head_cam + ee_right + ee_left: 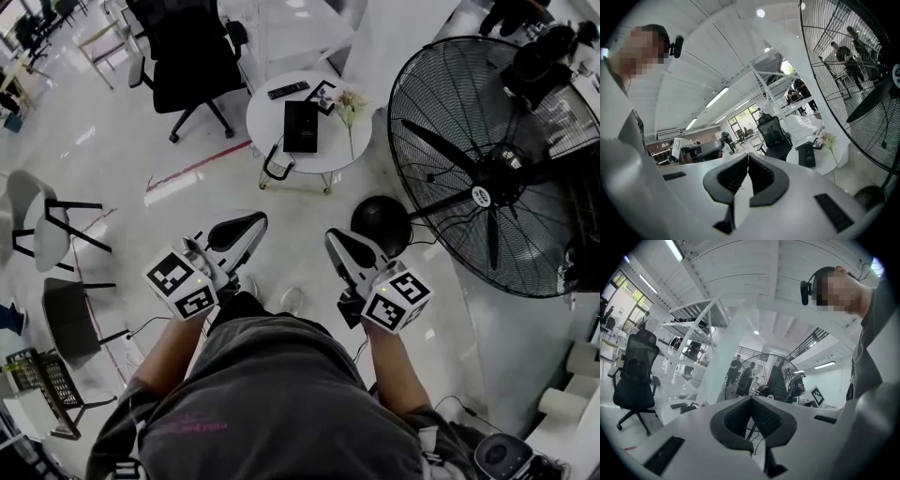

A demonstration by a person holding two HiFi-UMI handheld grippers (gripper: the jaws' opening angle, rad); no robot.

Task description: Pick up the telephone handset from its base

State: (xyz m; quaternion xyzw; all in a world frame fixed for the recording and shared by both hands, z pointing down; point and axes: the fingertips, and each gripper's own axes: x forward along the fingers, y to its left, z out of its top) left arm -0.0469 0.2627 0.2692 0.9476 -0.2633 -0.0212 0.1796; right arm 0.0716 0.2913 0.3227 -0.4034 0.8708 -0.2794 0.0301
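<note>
I hold the left gripper point(251, 225) and right gripper point(337, 241) level at my waist, jaws together and empty, well apart from the telephone point(300, 127) on the round table point(267, 117).

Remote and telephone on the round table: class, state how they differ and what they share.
The remote is slim and stick-like; the telephone is a broader, larger block. The remote lies at the table's far edge, the telephone near its middle. Both are black and untouched.
</note>
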